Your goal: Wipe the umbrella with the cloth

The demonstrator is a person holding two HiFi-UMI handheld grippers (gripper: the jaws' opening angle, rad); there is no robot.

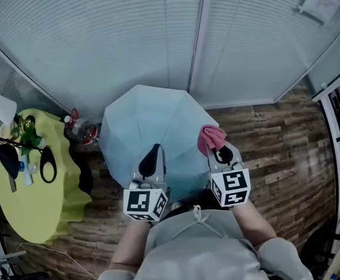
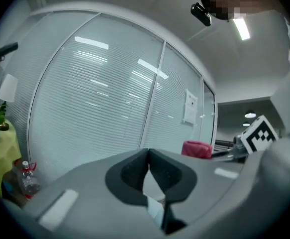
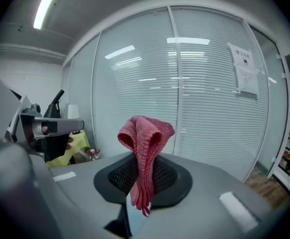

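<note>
The open umbrella (image 1: 158, 121) stands on the wooden floor (image 1: 286, 144) at its far edge, against the glass wall (image 1: 100, 39). The right gripper (image 1: 217, 152) has its jaws clamped on the pink cloth (image 1: 211, 136) at the umbrella's right edge. The left gripper (image 1: 153, 156) hangs over the umbrella's near panel, jaws together, tips touching.

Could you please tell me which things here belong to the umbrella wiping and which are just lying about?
For the job:
umbrella
pink cloth
right tongs, gripping the cloth
left tongs, shut

Lying about:
bottle
plant
yellow-green table
</note>
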